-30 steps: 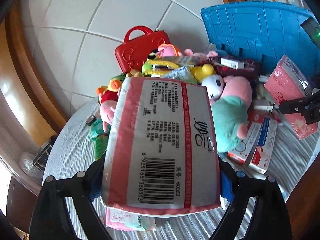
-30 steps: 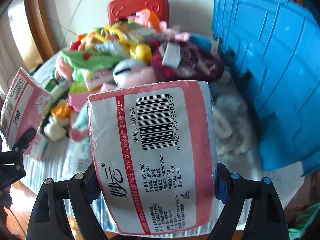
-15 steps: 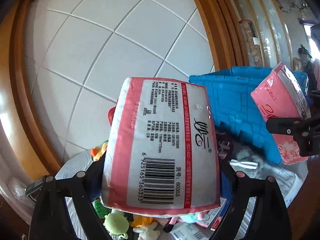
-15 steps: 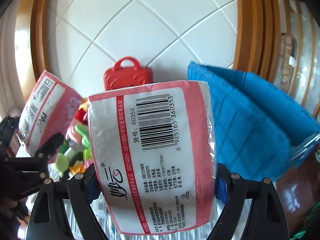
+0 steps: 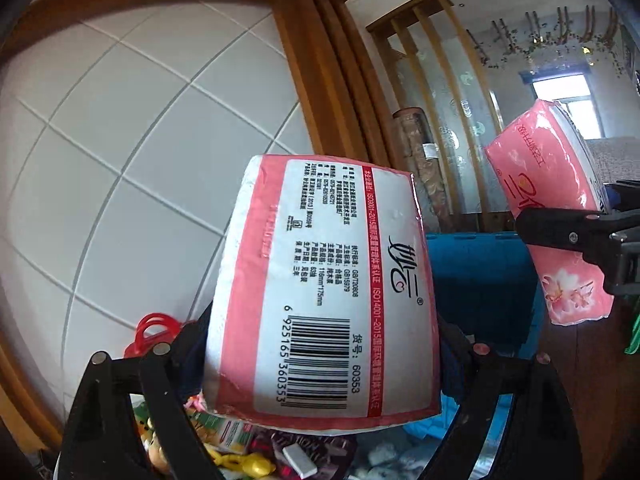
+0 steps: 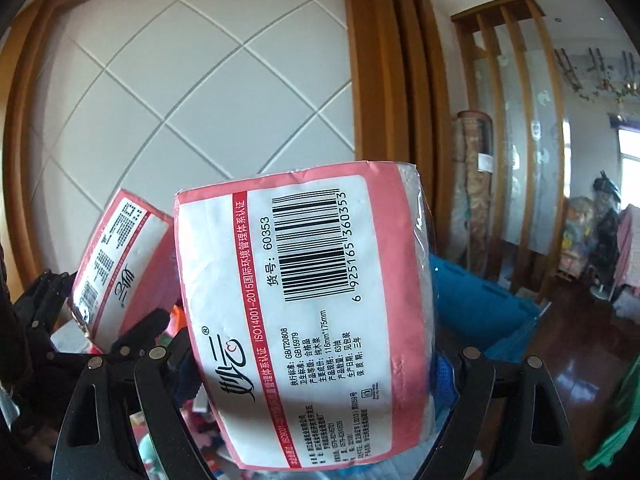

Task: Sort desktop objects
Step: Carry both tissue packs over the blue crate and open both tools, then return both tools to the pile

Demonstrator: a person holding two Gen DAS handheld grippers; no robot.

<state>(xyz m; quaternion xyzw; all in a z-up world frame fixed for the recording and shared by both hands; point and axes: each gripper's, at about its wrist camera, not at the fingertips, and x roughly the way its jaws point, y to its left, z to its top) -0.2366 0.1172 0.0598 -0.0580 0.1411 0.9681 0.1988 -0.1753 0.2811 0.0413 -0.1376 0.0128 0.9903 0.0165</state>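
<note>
Both hands up high now, left gripper (image 5: pixel 320 364) and right gripper (image 6: pixel 316 364) each clamped on a tissue pack (image 5: pixel 320 292), blue crate (image 5: pixel 480 280) just ahead below, nearer the right.

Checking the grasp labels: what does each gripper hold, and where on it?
Each holds a pink tissue pack, clamped across its two side faces near the bottom end: the left gripper its tissue pack, the right gripper the other pack.
</note>
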